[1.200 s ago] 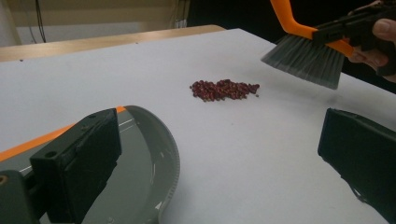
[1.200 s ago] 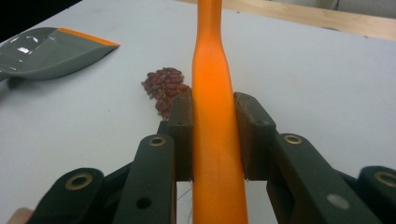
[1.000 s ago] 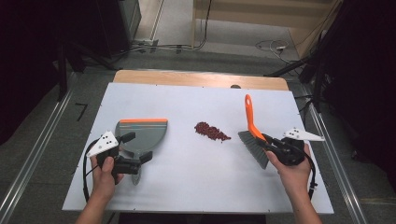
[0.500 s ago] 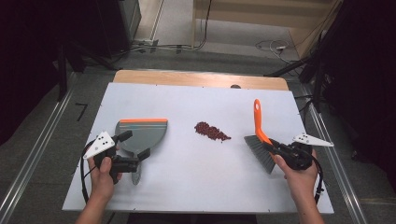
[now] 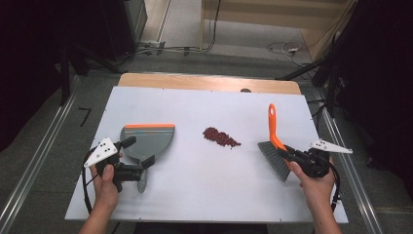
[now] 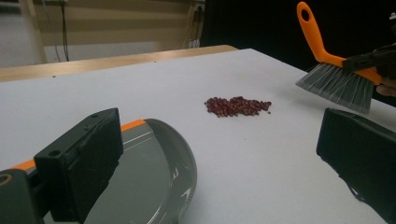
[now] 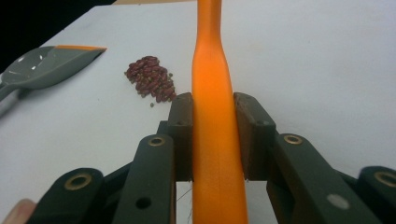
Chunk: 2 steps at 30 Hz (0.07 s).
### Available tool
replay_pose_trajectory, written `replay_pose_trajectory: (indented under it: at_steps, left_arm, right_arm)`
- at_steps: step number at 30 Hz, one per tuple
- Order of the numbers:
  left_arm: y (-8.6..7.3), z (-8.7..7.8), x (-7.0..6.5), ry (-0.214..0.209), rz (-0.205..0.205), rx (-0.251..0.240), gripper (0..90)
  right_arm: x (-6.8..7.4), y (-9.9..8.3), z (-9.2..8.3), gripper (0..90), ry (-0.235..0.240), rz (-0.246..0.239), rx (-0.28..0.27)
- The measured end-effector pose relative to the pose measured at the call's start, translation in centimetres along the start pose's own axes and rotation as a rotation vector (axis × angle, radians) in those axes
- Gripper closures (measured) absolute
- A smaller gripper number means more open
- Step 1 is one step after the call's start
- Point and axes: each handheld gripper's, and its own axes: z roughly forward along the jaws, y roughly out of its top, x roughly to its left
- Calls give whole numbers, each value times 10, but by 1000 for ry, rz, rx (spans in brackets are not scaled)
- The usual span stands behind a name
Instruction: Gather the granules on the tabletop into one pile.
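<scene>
A grey dustpan (image 5: 147, 140) with an orange front lip lies on the left of the white table (image 5: 204, 200), its mouth facing away from me. My left gripper (image 5: 139, 151) stands open over the pan's rear, its jaws wide apart on either side of the pan (image 6: 159, 182), pressing on nothing. A small pile of dark red beans (image 5: 220, 137) lies mid-table, also seen as beans (image 6: 236, 106) and beans (image 7: 152, 77). My right gripper (image 5: 297, 157) is shut on the orange handle of a brush (image 5: 272, 124), grey bristles toward the beans. Both pads clamp the brush (image 7: 210, 60).
A wooden strip (image 5: 209, 82) runs along the table's far edge. Metal rails (image 5: 29, 180) flank the table on the floor, with cables and dark stands behind. Bare white surface lies between the dustpan, the beans and the brush.
My right gripper has carried the brush to the right and a little nearer to me, away from the beans. The left gripper and the dustpan have stayed put.
</scene>
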Motion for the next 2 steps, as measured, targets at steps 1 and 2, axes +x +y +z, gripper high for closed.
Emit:
replay_pose_trajectory:
  at_steps: [1, 2]
  left_arm:
    - [0, 0, 0, 0, 0, -1, 9]
    - [0, 1, 0, 0, -2, -2, 9]
  right_arm:
    - [0, 0, -1, 689, 1, 3, -3]
    - [0, 0, -2, 689, 0, 5, -3]
